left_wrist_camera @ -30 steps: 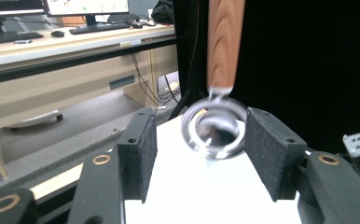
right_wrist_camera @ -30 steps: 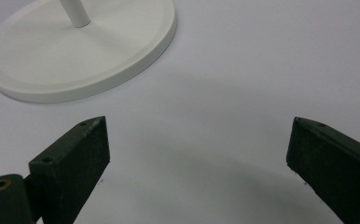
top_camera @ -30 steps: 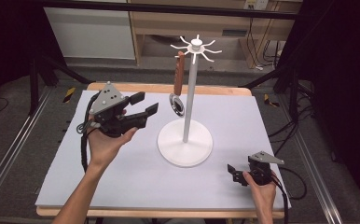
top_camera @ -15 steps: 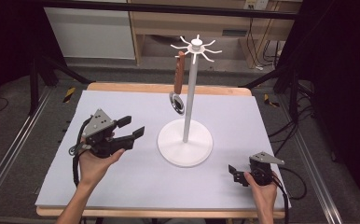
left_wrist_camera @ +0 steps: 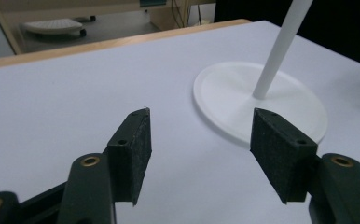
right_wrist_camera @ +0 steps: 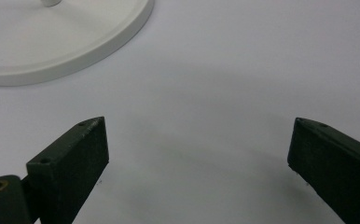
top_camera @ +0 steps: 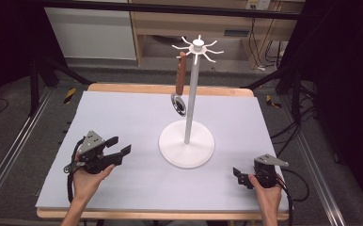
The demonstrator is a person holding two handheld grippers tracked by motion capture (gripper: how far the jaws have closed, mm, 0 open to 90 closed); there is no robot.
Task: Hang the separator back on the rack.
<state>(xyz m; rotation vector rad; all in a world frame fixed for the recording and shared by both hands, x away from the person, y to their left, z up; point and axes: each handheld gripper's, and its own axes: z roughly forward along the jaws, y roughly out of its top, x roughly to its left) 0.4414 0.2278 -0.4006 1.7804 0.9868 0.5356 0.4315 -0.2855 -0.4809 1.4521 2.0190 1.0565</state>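
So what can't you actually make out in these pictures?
- Spoon on the stand, high view: too small to tell which hook holds it.
- Stand's top, left gripper view: pole cut off by the upper edge.
- Stand's pole, right gripper view: cut off at the top edge; only the base is seen.

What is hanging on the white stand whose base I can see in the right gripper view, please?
Observer: A spoon with a brown handle hangs from a hook at the top of the stand, bowl down.
Operator: And where is the left hand-held gripper?
Observer: The left hand-held gripper sits low over the table, left of the stand's base; its jaws have just been opening, with nothing between them.
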